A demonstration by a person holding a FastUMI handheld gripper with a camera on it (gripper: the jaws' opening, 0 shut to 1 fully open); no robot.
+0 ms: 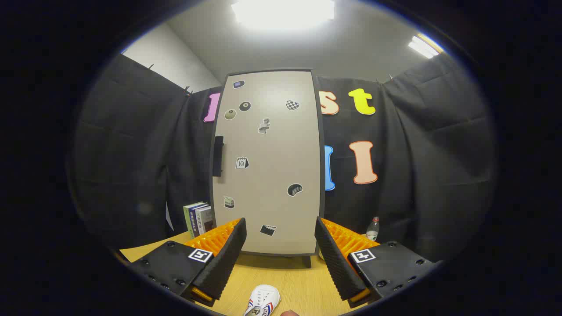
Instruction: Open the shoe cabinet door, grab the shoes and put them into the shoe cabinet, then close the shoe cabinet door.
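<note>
The shoe cabinet (270, 162) stands upright on the wooden table, straight ahead beyond my fingers. Its beige door is shut and carries several small stickers. A dark handle (218, 156) sits on the door's left edge at mid height. A white shoe (262, 300) with red and blue stripes lies on the table close below, between my two fingers. My gripper (279, 259) is open, its black ribbed fingers (226, 263) spread wide with nothing between them, well short of the cabinet.
Several books (199, 218) stand left of the cabinet at the table's back. A small plastic bottle (372, 228) stands to its right. Bare wooden table (303, 281) lies between the fingers and the cabinet's foot.
</note>
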